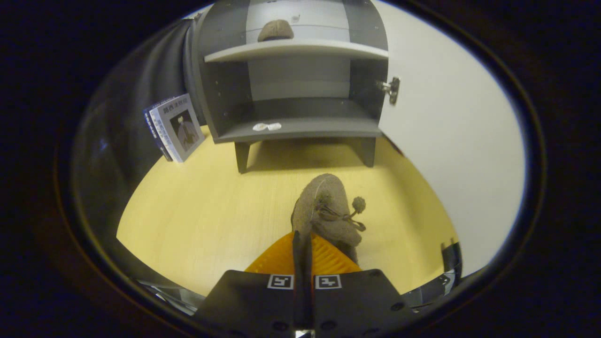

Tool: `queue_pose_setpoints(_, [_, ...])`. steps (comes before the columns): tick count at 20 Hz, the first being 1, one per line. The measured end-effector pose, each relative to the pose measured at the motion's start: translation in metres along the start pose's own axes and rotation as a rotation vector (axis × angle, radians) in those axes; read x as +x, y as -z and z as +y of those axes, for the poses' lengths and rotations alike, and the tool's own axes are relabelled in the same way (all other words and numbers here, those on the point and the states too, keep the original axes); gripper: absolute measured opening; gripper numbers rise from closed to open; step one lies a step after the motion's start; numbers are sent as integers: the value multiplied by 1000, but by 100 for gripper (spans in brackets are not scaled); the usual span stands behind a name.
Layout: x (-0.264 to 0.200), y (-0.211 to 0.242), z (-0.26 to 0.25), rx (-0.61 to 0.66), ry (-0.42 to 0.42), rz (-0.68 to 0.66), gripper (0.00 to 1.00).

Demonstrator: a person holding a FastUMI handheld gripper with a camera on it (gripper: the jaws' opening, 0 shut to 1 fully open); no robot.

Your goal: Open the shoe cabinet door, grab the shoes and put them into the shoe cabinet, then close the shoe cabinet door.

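The tongs (303, 244) are pressed nearly together, clamped on the heel end of a soft brown suede-like shoe (328, 211) with a knotted lace ending in a small round pompom. The shoe hangs from the fingertips, toe pointing ahead, over the pale yellow wood-grain floor (197, 211). Beyond it stands a grey flat-panel shoe cabinet (225, 94) on short tapered legs, its smooth white door (450, 141) swung wide open to the right, a metal hinge showing at the door's inner edge. A second matching brown shoe (275, 30) rests on the cabinet's pale upper shelf. A small crumpled white scrap (266, 126) lies near the front edge of the lower shelf. A glossy paperback book (173, 126) leans upright beside the cabinet's left wall.
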State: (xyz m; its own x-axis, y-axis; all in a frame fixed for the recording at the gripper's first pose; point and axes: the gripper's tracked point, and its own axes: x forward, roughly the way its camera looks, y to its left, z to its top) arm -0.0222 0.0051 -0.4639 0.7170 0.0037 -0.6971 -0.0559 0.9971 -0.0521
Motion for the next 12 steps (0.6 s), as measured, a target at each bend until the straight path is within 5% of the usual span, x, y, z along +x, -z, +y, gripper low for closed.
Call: queue_pose_setpoints(12, [-116, -209, -13, -11, 156, -305, 2])
